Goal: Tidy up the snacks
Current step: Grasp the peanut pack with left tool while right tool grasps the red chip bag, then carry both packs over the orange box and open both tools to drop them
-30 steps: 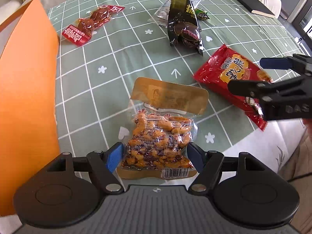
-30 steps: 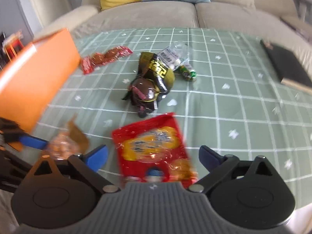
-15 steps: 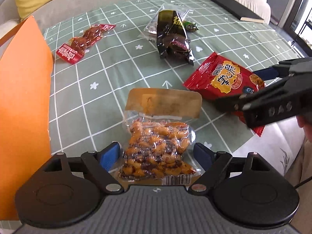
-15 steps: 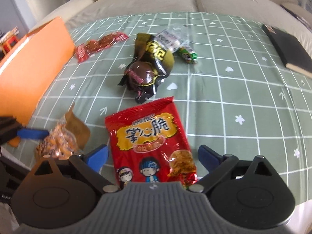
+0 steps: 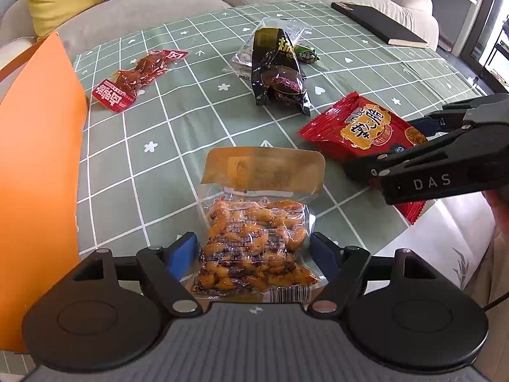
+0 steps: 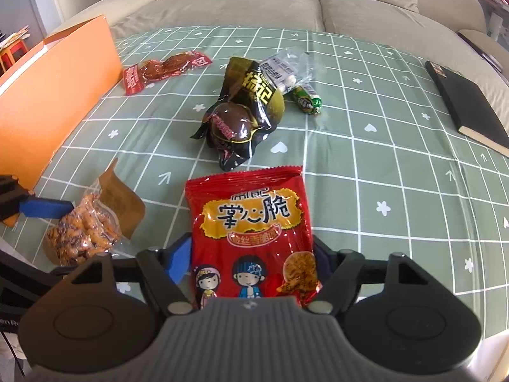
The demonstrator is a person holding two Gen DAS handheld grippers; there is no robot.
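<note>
My left gripper (image 5: 253, 251) is shut on the clear bag of orange nuts (image 5: 254, 242), its blue pads pressing both sides. The nut bag also shows in the right wrist view (image 6: 86, 226). My right gripper (image 6: 253, 254) is shut on the red crisp packet (image 6: 251, 222), which lies at the table's near edge; the packet also shows in the left wrist view (image 5: 366, 127). The orange box (image 5: 35, 159) stands at the left. A black snack bag (image 6: 241, 117), a red meat-snack packet (image 6: 162, 70), a clear packet (image 6: 283, 67) and a green candy (image 6: 307, 98) lie farther back.
A black notebook (image 6: 467, 102) lies at the far right of the green checked tablecloth (image 6: 381, 159). A beige sofa (image 6: 254, 0) with yellow and blue cushions stands behind the table. The table's near edge runs just under both grippers.
Both grippers have closed in: the left onto the nut bag, the right onto the red crisp packet. Both cameras have moved nearer their packets.
</note>
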